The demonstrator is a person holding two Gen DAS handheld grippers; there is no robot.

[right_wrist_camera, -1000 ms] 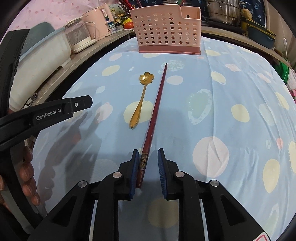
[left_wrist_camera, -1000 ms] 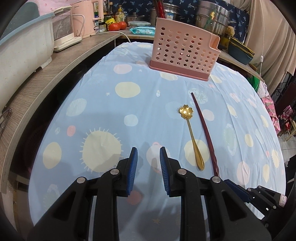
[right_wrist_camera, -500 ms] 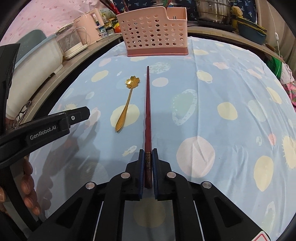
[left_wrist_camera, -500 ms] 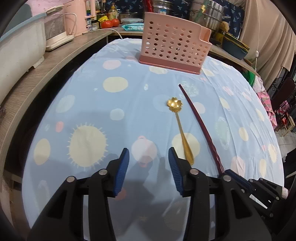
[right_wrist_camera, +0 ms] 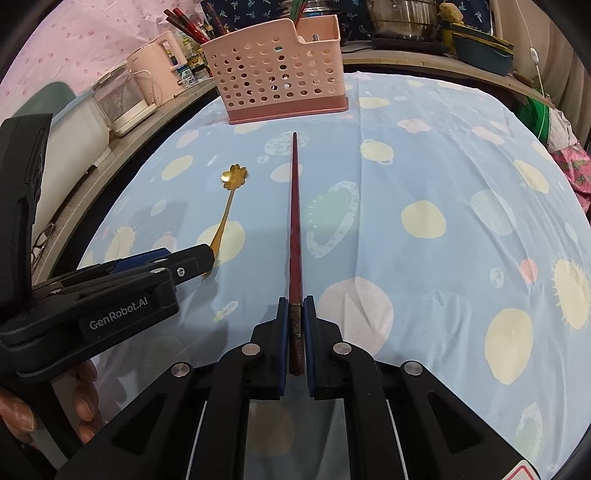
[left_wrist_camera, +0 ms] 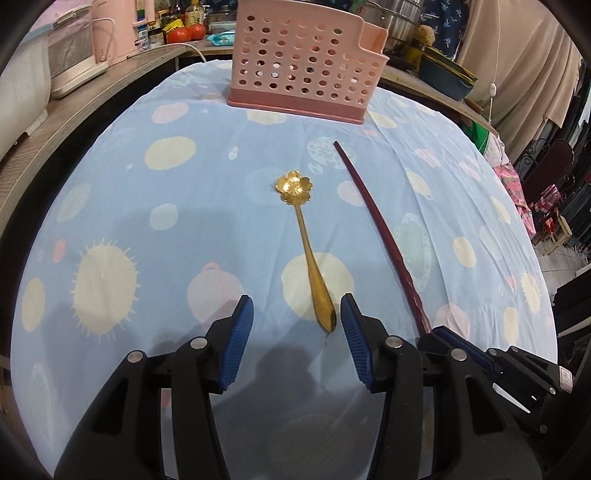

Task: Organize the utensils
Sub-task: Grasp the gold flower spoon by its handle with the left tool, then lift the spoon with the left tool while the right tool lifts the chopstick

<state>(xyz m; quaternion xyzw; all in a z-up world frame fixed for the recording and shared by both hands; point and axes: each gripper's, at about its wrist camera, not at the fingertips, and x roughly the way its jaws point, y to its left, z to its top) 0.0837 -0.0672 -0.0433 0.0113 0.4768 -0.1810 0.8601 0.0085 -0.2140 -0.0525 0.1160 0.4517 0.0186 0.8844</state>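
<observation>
A gold spoon with a flower-shaped bowl [left_wrist_camera: 304, 236] lies on the blue dotted tablecloth; it also shows in the right wrist view [right_wrist_camera: 227, 206]. My left gripper [left_wrist_camera: 295, 325] is open, its blue pads on either side of the spoon's handle end, not touching. A dark red chopstick [right_wrist_camera: 295, 229] points toward the pink perforated utensil holder [right_wrist_camera: 277, 85]. My right gripper [right_wrist_camera: 294, 325] is shut on the chopstick's thick end. In the left wrist view the chopstick [left_wrist_camera: 376, 221] runs to the right gripper's tip [left_wrist_camera: 439, 334], and the holder [left_wrist_camera: 303, 74] stands at the far end.
A wooden counter [left_wrist_camera: 74, 107] runs along the left with a pink kettle [right_wrist_camera: 159, 70] and white appliances. Pots and bowls [right_wrist_camera: 402, 18] stand behind the holder. The tablecloth [right_wrist_camera: 443, 184] stretches right; chairs and clothes stand beyond the table's right edge.
My right gripper closed on the chopstick's thick end and straightened it toward the holder. My left gripper opened wider and moved right and forward, so its pads now flank the spoon's handle end.
</observation>
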